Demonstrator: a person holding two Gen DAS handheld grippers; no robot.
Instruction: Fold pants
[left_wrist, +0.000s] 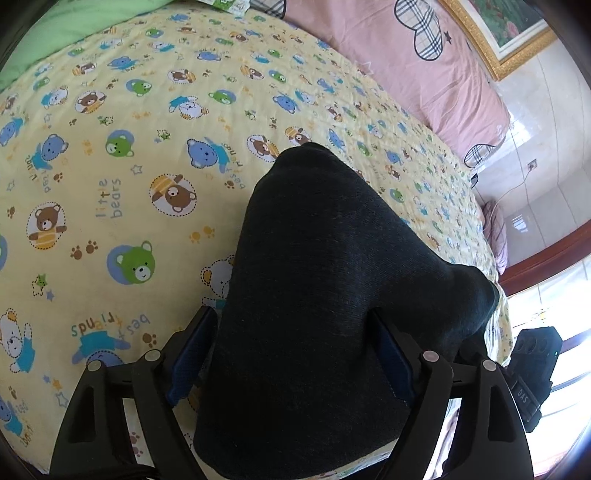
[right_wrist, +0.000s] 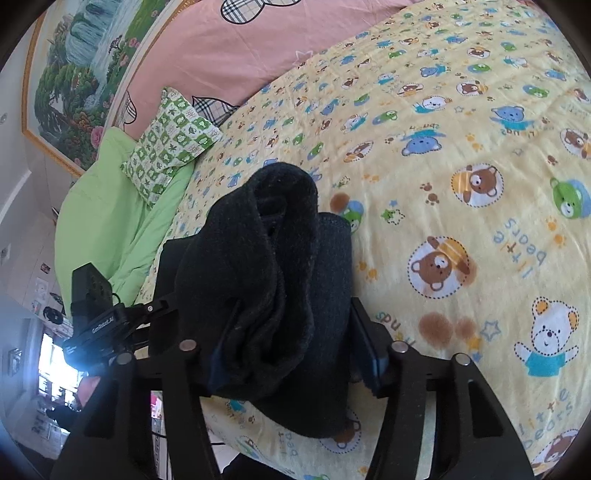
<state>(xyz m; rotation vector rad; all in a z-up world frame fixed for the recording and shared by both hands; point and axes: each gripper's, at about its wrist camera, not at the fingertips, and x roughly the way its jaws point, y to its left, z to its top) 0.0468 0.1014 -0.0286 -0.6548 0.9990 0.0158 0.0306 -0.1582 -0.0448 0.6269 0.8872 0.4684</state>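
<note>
The dark, soft, thick-cloth pants (left_wrist: 325, 295) lie bunched up near the edge of a bed. The bed has a yellow cotton sheet with little cartoon bears (left_wrist: 147, 155) printed all over it.

The left gripper (left_wrist: 291, 354) hangs over the pants with its black arms spread wide. The blue pads (left_wrist: 192, 354) sit on each side of a long hump of the dark cloth. The left pad looks a little apart from the cloth. The right pad is close against it, but the view there is dark, so I cannot say for sure that it touches. The left gripper is open and not squeezing.

The right gripper (right_wrist: 295, 354) has a fat roll of the same pants between its two fingers. The cloth fills the space from one blue pad (right_wrist: 371, 354) to the other, and the pads look pressed into it. This gripper is gripping the pants. The roll has a folded, fuzzy top that curls over toward the far side.

Behind the yellow sheet lies a big pink quilt with checked heart shapes (left_wrist: 406, 55). A light green blanket (right_wrist: 110, 229) is heaped at one side, with a small green and white checked pillow (right_wrist: 170, 144) on it. A gold-framed painting of trees and flowers (right_wrist: 81, 85) hangs on the wall.
</note>
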